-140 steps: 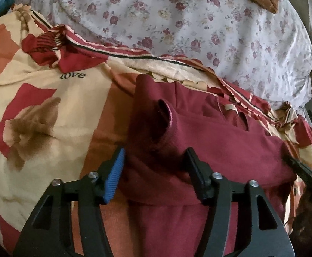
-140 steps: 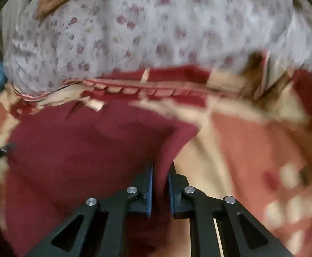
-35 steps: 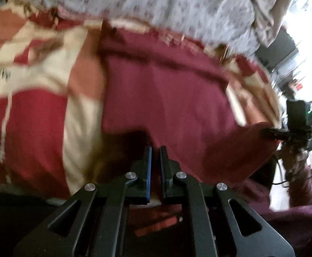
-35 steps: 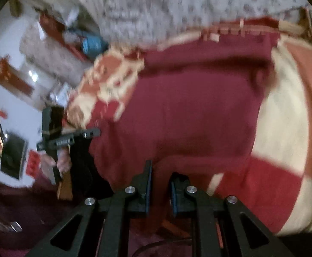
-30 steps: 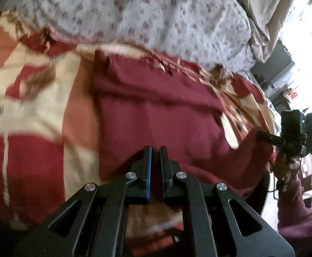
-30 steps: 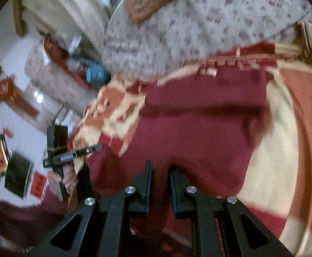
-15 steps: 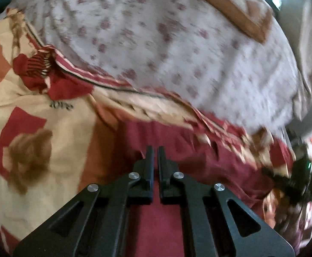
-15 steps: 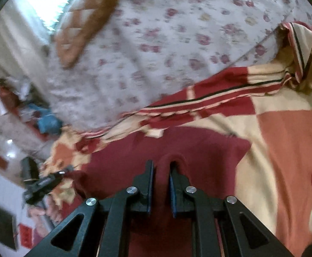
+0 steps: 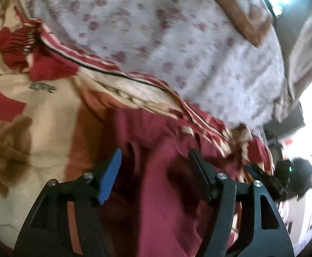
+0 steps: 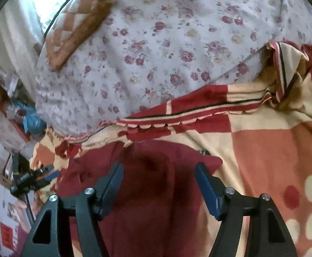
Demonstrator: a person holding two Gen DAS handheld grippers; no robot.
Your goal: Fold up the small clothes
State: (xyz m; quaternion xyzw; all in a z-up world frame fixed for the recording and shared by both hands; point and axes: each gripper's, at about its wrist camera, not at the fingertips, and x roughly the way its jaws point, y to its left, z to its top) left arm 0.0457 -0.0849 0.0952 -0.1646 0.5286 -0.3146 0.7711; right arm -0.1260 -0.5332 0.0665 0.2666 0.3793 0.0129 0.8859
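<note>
A dark red garment (image 9: 156,171) lies on the patterned bedspread (image 9: 38,111), its far edge folded up toward the pillow. My left gripper (image 9: 154,159) is open, its fingers straddling a raised fold of the cloth without gripping it. In the right wrist view the same garment (image 10: 156,184) lies under my right gripper (image 10: 159,174), which is open too, fingers either side of a ridge near the garment's right corner. The other gripper shows small at the left edge (image 10: 31,178).
A floral white duvet (image 10: 166,53) is piled behind the garment, with a brown checked cushion (image 10: 79,23) on it. The red, cream and orange bedspread (image 10: 273,160) spreads to the right. Room clutter shows beyond the bed's left edge (image 10: 17,120).
Both grippers carried the garment's near edge forward toward the duvet while shut on it, then opened and let go. The cloth now lies doubled over.
</note>
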